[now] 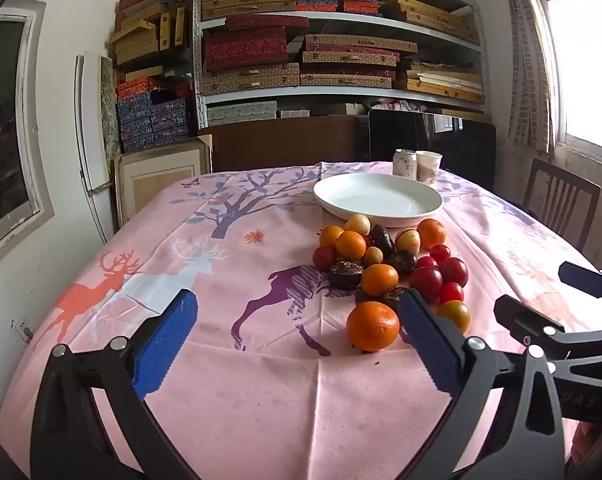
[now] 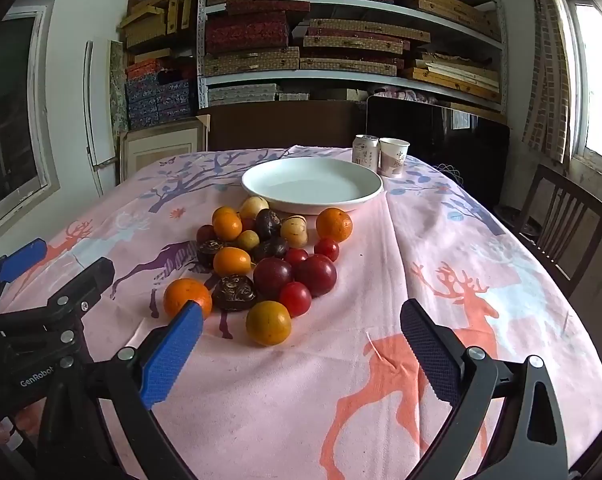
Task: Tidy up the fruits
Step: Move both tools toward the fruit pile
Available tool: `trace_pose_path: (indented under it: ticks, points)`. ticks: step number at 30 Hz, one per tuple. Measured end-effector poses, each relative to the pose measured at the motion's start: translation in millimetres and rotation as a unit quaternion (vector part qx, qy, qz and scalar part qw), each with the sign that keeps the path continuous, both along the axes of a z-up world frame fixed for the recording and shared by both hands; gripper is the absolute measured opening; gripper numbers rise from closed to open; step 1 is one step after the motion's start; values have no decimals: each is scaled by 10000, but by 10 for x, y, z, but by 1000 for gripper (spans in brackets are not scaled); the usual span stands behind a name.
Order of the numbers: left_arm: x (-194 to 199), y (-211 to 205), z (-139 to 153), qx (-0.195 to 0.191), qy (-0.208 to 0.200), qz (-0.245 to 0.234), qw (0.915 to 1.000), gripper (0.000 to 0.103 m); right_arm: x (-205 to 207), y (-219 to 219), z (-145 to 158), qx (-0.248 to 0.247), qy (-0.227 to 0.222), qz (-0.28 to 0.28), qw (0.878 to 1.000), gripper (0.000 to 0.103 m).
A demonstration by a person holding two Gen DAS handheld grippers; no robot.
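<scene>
A heap of fruits [image 1: 385,264] lies on the pink deer tablecloth: oranges, red plums, yellow and dark brown ones. Behind the heap stands an empty white plate [image 1: 377,200]. My left gripper [image 1: 301,312] is open above the cloth; the nearest orange [image 1: 372,326] sits just inside its right finger. In the right wrist view the fruits [image 2: 269,256] lie ahead and left, the plate [image 2: 311,186] beyond them. My right gripper [image 2: 301,320] is open, with a yellow-orange fruit [image 2: 268,323] just ahead between its fingers, untouched. Each gripper shows at the edge of the other's view.
A drink can [image 2: 366,152] and a paper cup [image 2: 394,156] stand behind the plate. A wooden chair [image 2: 561,224] is at the table's right side. Shelves of boxes [image 2: 341,32] fill the back wall. Windows are at left and right.
</scene>
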State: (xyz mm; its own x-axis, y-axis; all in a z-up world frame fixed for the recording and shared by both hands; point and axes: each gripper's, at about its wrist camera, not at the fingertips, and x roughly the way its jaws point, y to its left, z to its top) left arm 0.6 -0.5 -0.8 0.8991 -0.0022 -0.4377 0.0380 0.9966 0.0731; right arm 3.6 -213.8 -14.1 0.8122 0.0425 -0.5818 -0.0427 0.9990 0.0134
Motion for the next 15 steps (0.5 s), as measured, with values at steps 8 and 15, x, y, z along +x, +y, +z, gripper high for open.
trace_pose_path:
  ticks: [8, 15]
  points:
    - [-41, -104, 104, 45, -331, -113, 9994, 99, -29, -187, 120, 39, -601, -533, 9968, 99]
    - [40, -109, 127, 137, -603, 82, 9981, 99, 85, -211, 152, -196, -1127, -715, 9909, 99]
